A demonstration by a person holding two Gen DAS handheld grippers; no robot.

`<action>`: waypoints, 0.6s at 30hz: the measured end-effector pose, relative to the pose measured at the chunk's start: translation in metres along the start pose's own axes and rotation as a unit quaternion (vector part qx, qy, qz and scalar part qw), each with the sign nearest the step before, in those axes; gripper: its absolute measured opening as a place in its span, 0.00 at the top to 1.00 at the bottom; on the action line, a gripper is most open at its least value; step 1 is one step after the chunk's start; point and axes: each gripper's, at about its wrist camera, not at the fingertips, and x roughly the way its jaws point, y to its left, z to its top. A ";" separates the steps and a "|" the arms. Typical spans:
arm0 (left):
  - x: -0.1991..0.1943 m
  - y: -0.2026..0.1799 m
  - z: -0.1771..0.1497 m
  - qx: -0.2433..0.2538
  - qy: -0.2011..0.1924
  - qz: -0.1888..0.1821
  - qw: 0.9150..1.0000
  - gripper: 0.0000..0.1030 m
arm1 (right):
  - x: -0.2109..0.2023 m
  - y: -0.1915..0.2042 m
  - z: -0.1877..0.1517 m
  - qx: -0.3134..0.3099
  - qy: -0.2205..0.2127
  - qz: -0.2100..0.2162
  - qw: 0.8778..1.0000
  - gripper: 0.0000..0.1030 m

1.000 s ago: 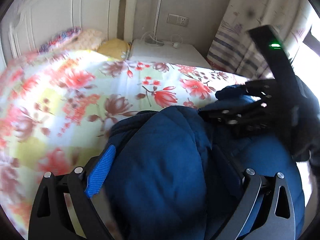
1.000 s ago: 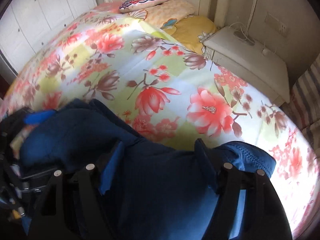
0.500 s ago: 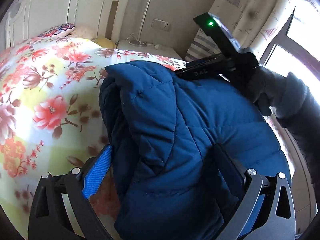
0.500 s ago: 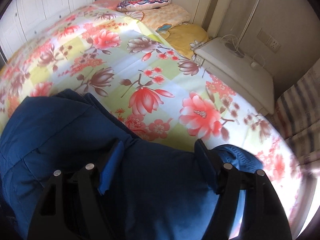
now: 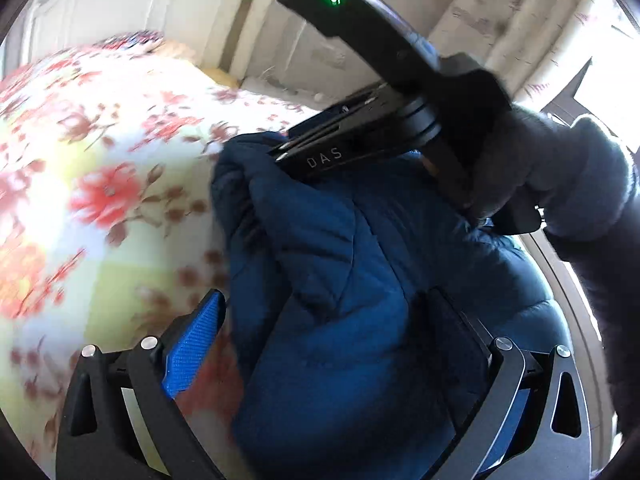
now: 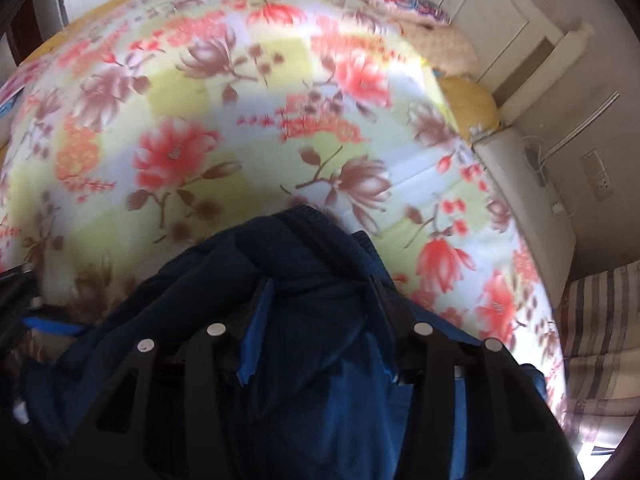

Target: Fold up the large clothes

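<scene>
The jacket [image 5: 360,280], a padded blue one, lies bunched on the flowered bed [image 5: 100,160], part-way through a fold; the right tool [image 6: 320,292] is closing on its dark collar edge, cloth between the jaws; the left tool [image 5: 324,312] stands wide astride a quilted fold, not pinching it. The next move probably calls for a firm grip, then carrying that edge across and laying it flat.

Jacket [image 5: 360,288]: quilted puffy cloth, slight sheen, ribbed knit collar [image 6: 320,236]. Bedspread [image 6: 200,140]: smooth printed cloth. Left gripper [image 5: 328,320]: matt black plastic, metal pins, textured blue pads [image 5: 192,344]. Headboard [image 6: 500,20]: painted wood, semi-gloss.
</scene>
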 end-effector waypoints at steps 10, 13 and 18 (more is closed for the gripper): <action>-0.006 0.009 -0.030 -0.010 0.034 -0.029 0.999 0.04 | 0.004 -0.003 -0.005 0.021 -0.027 0.004 0.999 0.54; 0.001 0.021 -0.033 -0.036 0.038 -0.065 0.997 0.04 | -0.006 0.003 -0.005 0.010 -0.032 -0.024 0.999 0.52; -0.003 0.016 -0.044 -0.038 0.029 -0.053 0.997 0.04 | -0.079 0.024 -0.013 0.006 -0.091 -0.004 0.996 0.43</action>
